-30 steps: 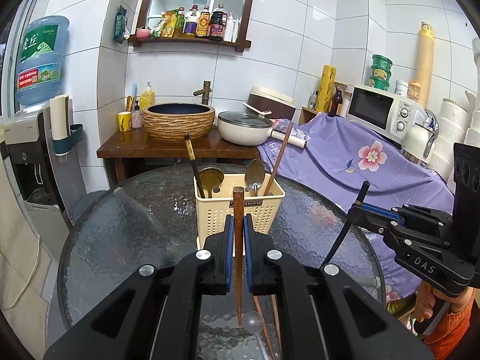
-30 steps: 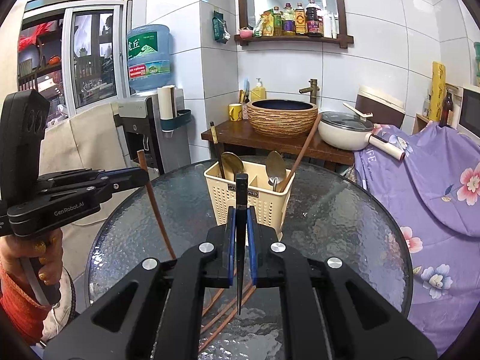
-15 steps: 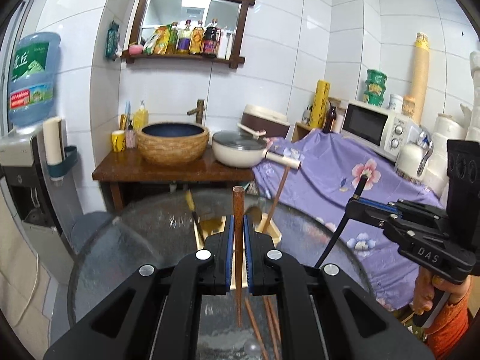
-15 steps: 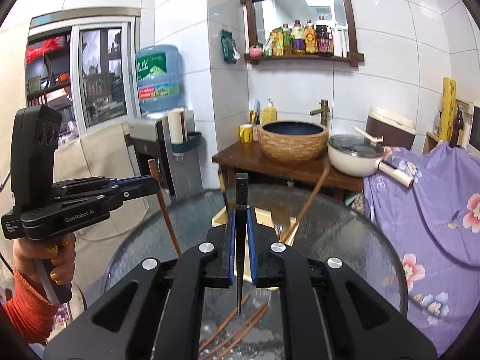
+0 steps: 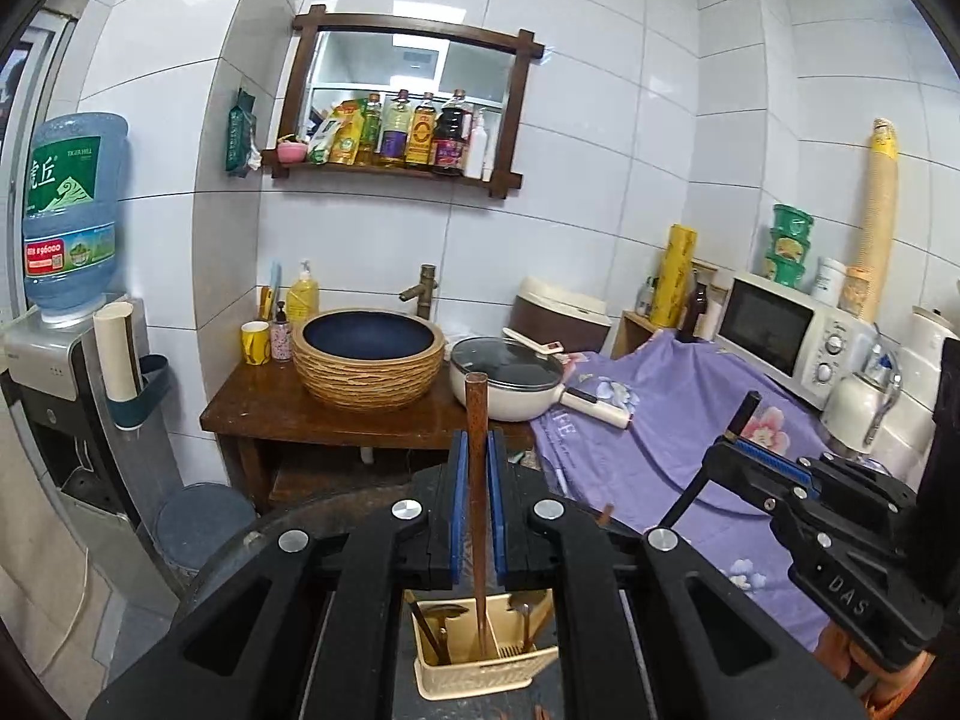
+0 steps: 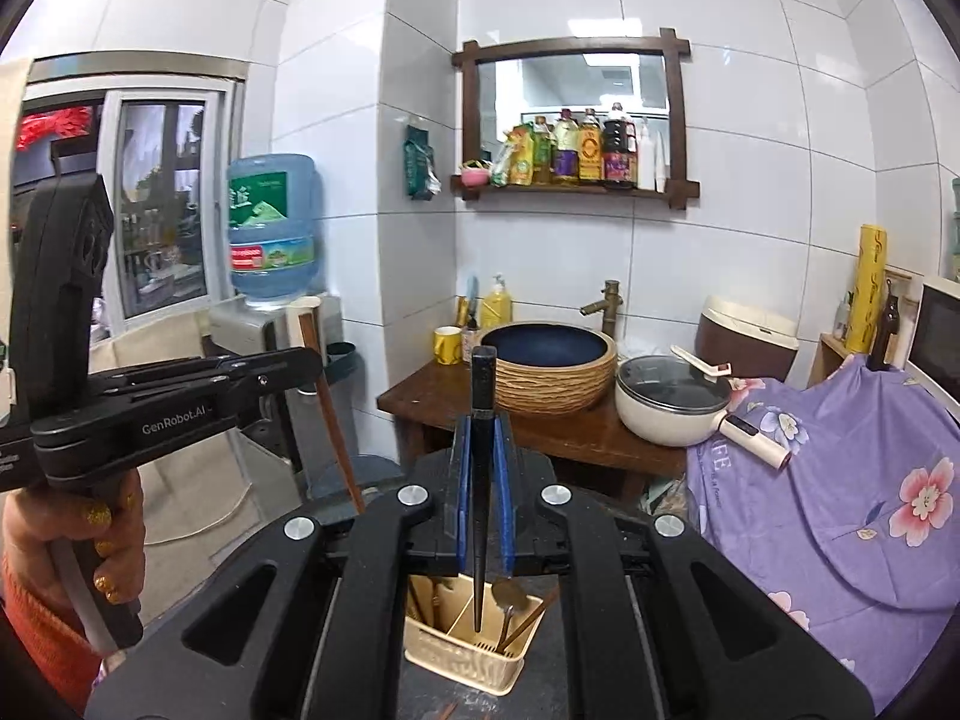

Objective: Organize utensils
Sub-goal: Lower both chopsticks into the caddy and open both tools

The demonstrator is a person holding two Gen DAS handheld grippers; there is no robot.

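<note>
In our left wrist view, the left gripper (image 5: 474, 516) has its jaws pinching a brown chopstick (image 5: 477, 420). The stick stands almost straight up. Its low end hangs over the caddy (image 5: 480, 675), a cream box far below us. We cannot tell if the tip is inside it. In the caddy we see spoons (image 5: 522, 606) and another stick. The caddy sits on the dark round worktop (image 5: 240, 552). At the right, the right gripper (image 5: 729, 447) is pinching a black chopstick (image 5: 714, 468) that leans.

In our right wrist view, the right gripper (image 6: 483, 480) has its jaws pinching the black chopstick (image 6: 482, 384). It stands almost straight up too. Its low tip points down at the middle of the caddy (image 6: 474, 669). A spoon (image 6: 509, 594) and a brown stick lean in the right part of the box. At the left, a hand (image 6: 90, 546) holds the left gripper (image 6: 300, 363). The brown chopstick (image 6: 333, 420) hangs from it, tilted. More sticks lie on the worktop (image 6: 420, 696) in front of the caddy.
</note>
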